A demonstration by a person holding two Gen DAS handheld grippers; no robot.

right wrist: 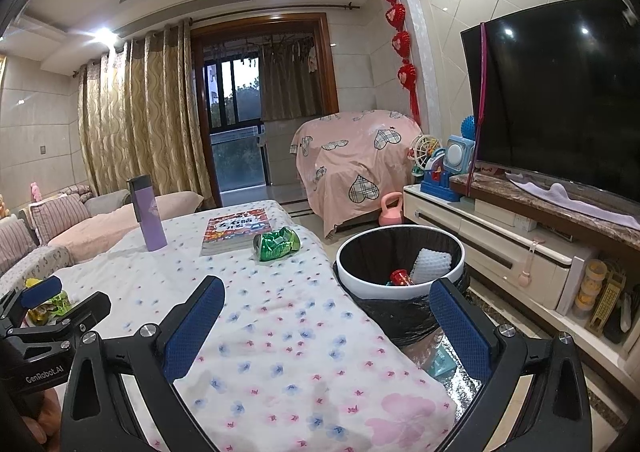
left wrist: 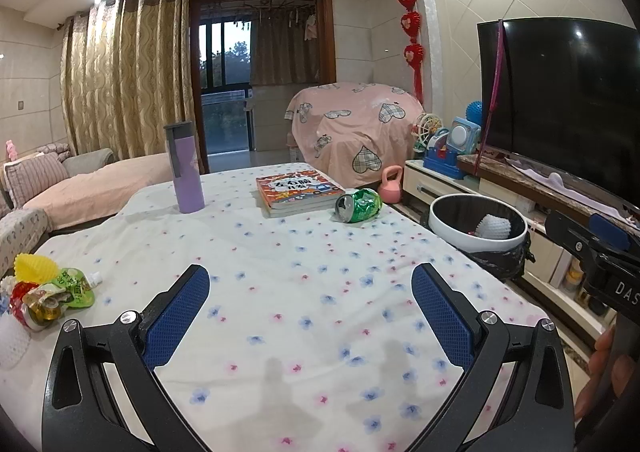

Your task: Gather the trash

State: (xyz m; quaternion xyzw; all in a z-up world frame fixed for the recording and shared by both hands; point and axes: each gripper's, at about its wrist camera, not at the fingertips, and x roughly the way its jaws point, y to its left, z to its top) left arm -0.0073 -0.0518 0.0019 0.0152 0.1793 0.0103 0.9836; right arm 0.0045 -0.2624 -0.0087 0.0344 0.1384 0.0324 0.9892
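A crushed green can (left wrist: 359, 205) lies on the floral tablecloth (left wrist: 304, 292) beside a book; it also shows in the right wrist view (right wrist: 277, 244). A pile of wrappers and jelly cups (left wrist: 48, 292) sits at the table's left edge, partly seen in the right wrist view (right wrist: 48, 306). A white-rimmed trash bin (left wrist: 476, 222) with a black liner stands right of the table and holds a white foam net and a red item (right wrist: 401, 277). My left gripper (left wrist: 310, 312) is open and empty above the cloth. My right gripper (right wrist: 326, 326) is open and empty over the table's right edge, near the bin (right wrist: 400, 292).
A purple bottle (left wrist: 187, 168) and stacked books (left wrist: 298, 190) stand at the table's far end. A TV cabinet (right wrist: 500, 252) with toys and a TV runs along the right. A sofa (left wrist: 80, 188) is on the left. A pink kettlebell (right wrist: 390, 210) sits on the floor.
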